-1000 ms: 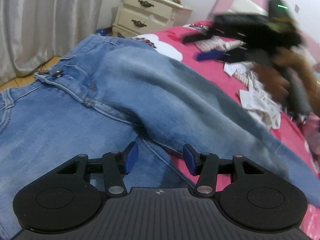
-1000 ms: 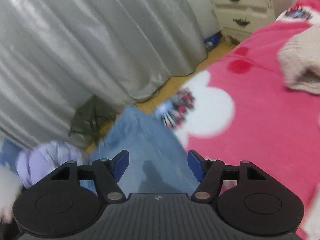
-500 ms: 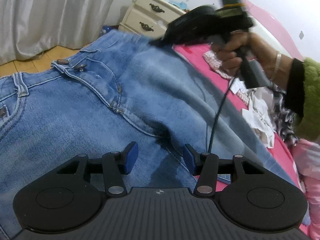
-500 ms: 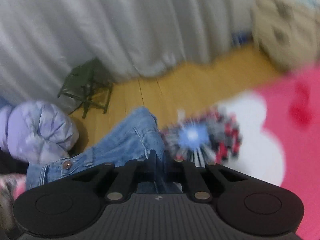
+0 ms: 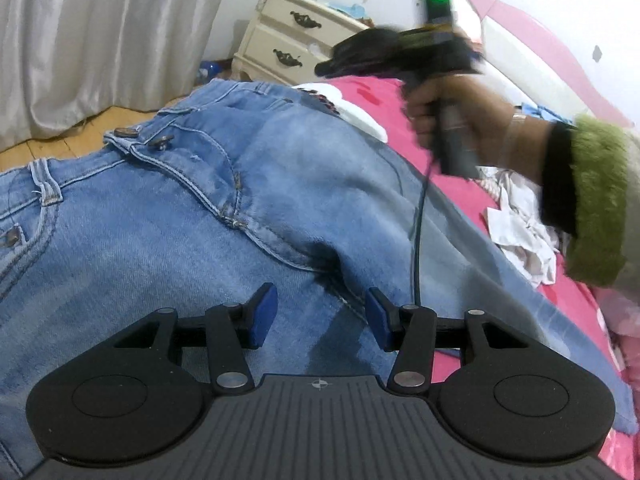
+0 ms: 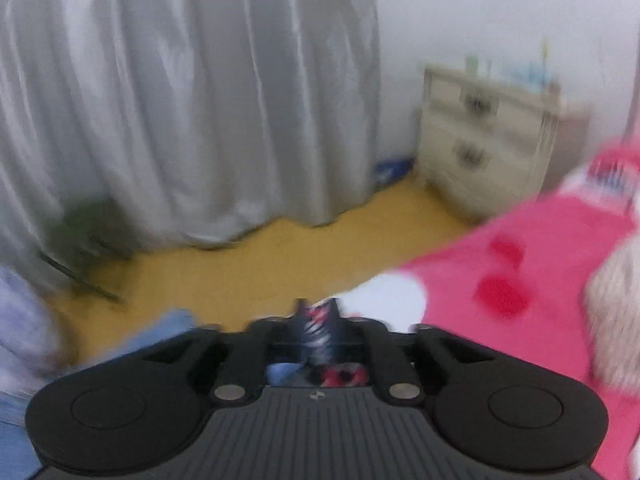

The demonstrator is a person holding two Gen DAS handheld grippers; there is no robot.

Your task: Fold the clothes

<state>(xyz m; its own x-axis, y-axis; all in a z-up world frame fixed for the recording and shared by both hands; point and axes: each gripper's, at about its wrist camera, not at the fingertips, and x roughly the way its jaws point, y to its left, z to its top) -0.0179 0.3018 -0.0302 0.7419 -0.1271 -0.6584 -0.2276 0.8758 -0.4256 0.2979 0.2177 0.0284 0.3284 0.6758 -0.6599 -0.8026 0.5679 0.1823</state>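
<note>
Light blue jeans (image 5: 200, 220) lie spread on the pink bedspread (image 5: 452, 184), waistband toward the floor. My left gripper (image 5: 320, 312) hovers open just above the crotch seam, its blue pads apart with nothing clamped. A hand (image 5: 452, 108) carries my right gripper (image 5: 332, 65) over the far edge of the jeans, blurred by motion. In the right wrist view the right gripper (image 6: 318, 312) has its jaws opening, a narrow gap showing only the bedspread's pattern. The jeans (image 6: 168, 324) are a blue blur to its left.
A cream nightstand (image 5: 296, 48) and a grey curtain (image 5: 100, 32) stand beyond the bed over a wooden floor (image 6: 260, 264). White crumpled clothes (image 5: 520, 228) lie at the right, a beige knit (image 6: 616, 312) nearby. A black cable (image 5: 418, 220) hangs across the jeans.
The right gripper swept left over the jeans, shut near their edge, then parted slightly while its view swung up toward the floor and curtain. The left gripper barely shifted.
</note>
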